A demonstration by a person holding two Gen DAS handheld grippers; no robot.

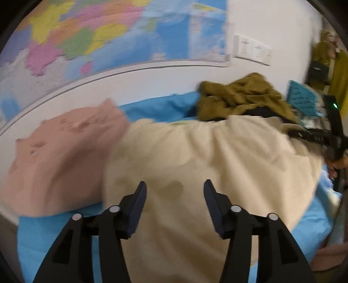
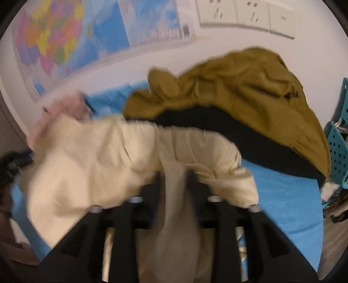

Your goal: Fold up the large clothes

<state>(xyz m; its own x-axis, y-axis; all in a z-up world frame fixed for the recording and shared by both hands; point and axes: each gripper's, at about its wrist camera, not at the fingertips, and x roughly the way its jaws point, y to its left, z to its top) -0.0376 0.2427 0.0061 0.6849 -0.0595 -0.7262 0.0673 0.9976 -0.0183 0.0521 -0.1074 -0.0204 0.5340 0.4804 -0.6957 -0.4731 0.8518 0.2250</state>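
Both claws [image 1: 175, 187] [image 2: 174, 176] angled down over cream garment [image 1: 195, 152]

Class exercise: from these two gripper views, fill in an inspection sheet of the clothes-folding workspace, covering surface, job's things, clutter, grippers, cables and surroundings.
Surface: blue sheet, mostly covered by clothes.
Job's things: cream garment spread in front; pink garment to its left; olive jacket crumpled behind, lying on something black.
Clutter: teal perforated basket at the right edge.
Grippers: left gripper open above the cream garment, nothing between its fingers; right gripper has a fold of cream cloth running between its fingers, grip unclear through blur.
Cables: nothing seen.
Surroundings: white wall with a coloured map and wall sockets.
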